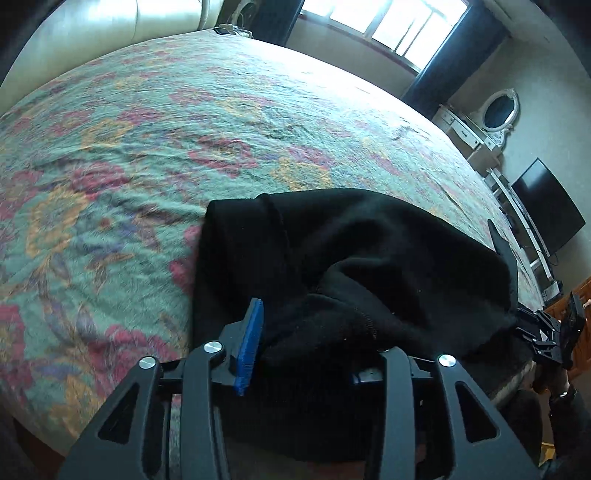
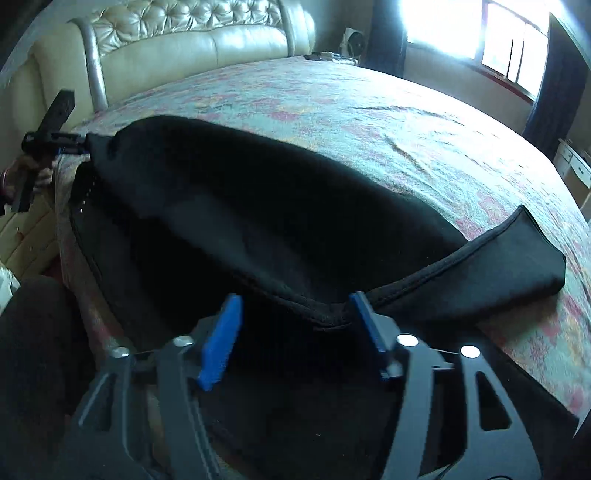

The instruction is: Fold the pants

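Black pants point(image 1: 369, 266) lie bunched at the near edge of a floral bedspread point(image 1: 184, 129); they also show in the right wrist view point(image 2: 277, 206), stretched across the bed edge. My left gripper point(image 1: 306, 347) stands open with the cloth piled between its blue pads; the right pad is hidden under the fabric. My right gripper point(image 2: 295, 325) is open, its blue pads either side of the pants' hemmed edge. The right gripper also shows in the left wrist view point(image 1: 546, 332) at the pants' far end. The left gripper shows in the right wrist view point(image 2: 74, 146) at the pants' corner.
A cream tufted headboard point(image 2: 177, 40) stands at the bed's far end. A bright window point(image 1: 391, 22) with dark curtains lies beyond. A white dresser with an oval mirror point(image 1: 495, 110) and a dark screen point(image 1: 546, 206) stand on the right.
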